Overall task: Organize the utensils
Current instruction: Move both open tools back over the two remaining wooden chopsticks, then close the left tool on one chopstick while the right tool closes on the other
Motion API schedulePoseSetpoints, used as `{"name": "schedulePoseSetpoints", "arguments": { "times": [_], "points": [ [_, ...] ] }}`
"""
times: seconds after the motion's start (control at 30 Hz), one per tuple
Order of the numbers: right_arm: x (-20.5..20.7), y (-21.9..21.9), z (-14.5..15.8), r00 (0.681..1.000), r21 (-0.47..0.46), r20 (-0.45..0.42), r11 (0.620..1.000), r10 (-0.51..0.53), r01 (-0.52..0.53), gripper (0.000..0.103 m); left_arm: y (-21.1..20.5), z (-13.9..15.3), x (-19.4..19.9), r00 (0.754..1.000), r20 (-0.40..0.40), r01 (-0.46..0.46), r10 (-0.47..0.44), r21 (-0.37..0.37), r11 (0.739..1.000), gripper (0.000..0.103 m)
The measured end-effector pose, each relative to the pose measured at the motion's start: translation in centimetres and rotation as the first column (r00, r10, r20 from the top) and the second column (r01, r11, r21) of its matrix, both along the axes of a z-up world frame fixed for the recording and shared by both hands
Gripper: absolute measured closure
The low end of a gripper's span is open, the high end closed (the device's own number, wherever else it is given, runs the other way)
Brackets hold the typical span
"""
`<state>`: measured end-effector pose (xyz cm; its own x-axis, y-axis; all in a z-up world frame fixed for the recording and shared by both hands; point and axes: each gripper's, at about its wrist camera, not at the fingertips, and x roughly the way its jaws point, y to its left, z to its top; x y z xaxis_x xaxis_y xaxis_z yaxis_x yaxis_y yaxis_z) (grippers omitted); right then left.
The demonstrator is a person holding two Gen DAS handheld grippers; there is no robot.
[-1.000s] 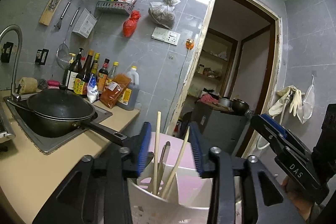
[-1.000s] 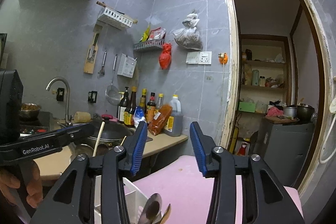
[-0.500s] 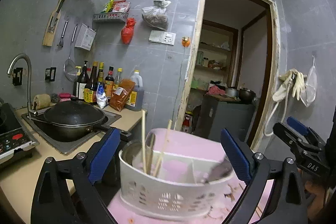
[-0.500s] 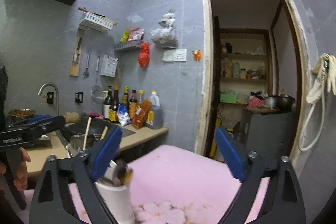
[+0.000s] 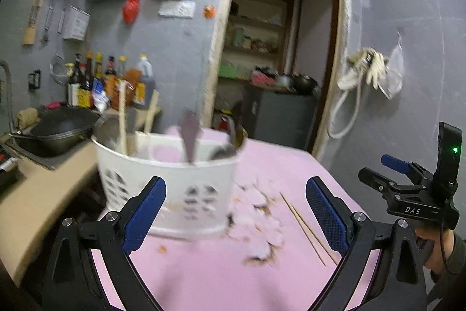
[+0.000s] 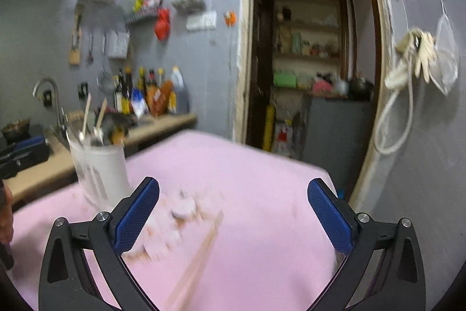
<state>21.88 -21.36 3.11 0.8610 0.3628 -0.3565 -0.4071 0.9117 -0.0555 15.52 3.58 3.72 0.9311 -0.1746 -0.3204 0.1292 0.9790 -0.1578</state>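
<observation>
A white perforated utensil caddy (image 5: 171, 188) stands on the pink table (image 5: 221, 276), holding chopsticks (image 5: 122, 118) and spoons (image 5: 190, 136). It also shows in the right wrist view (image 6: 99, 174) at the table's left. A loose pair of chopsticks (image 5: 303, 228) lies on the table right of the caddy, blurred in the right wrist view (image 6: 201, 252). My left gripper (image 5: 234, 212) is open and empty just in front of the caddy. My right gripper (image 6: 233, 212) is open and empty above the loose chopsticks; it shows in the left wrist view (image 5: 390, 174).
Worn pale patches (image 5: 259, 220) mark the table top. A counter (image 5: 38, 194) with a black wok (image 5: 58, 133) and sauce bottles (image 5: 107, 80) lies left. A doorway (image 5: 279, 72) opens behind the table.
Both grippers have opened wide, pulled back from the caddy and tilted down. The caddy now stands free on the table, and loose chopsticks have come into view.
</observation>
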Motion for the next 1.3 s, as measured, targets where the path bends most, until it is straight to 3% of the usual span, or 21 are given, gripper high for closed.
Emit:
{"name": "schedulePoseSetpoints", "arguments": {
  "times": [0.23,0.4,0.6,0.73,0.97,1.13,1.3],
  "points": [
    [-1.3,-2.7,-3.3,0.983,-0.028,-0.181,0.999,-0.02,0.016,0.0,-3.3,-2.5,2.0,0.985,-0.136,0.105,-0.106,-0.009,0.994,0.009],
    [-2.3,-2.7,-5.1,0.955,-0.05,-0.295,0.999,-0.01,-0.005,0.0,-5.3,-3.1,3.4,0.963,-0.221,0.166,-0.155,0.032,0.986,0.009],
    [-2.9,-1.8,-6.3,0.929,-0.06,-0.368,0.996,0.038,-0.065,0.002,-6.9,-4.9,5.7,0.91,-0.366,0.224,-0.194,0.041,0.974,0.009],
    [-3.4,-0.5,-6.9,0.921,-0.096,-0.382,0.988,0.077,-0.122,0.017,-7.0,-5.9,6.4,0.882,-0.428,0.234,-0.198,0.031,0.972,0.01],
    [-4.0,2.0,-8.1,0.909,-0.179,-0.402,0.964,0.112,-0.198,0.029,-6.7,-6.8,7.1,0.846,-0.491,0.239,-0.209,-0.001,0.971,0.019],
    [-3.7,2.9,-8.5,0.927,-0.272,-0.367,0.944,0.076,-0.185,0.058,-7.0,-7.1,7.4,0.821,-0.526,0.25,-0.222,-0.018,0.968,0.037],
    [-3.0,2.1,-8.4,0.931,-0.267,-0.363,0.952,0.048,-0.153,0.077,-7.7,-7.2,8.0,0.789,-0.551,0.28,-0.272,-0.072,0.957,0.048]
  ]
}}
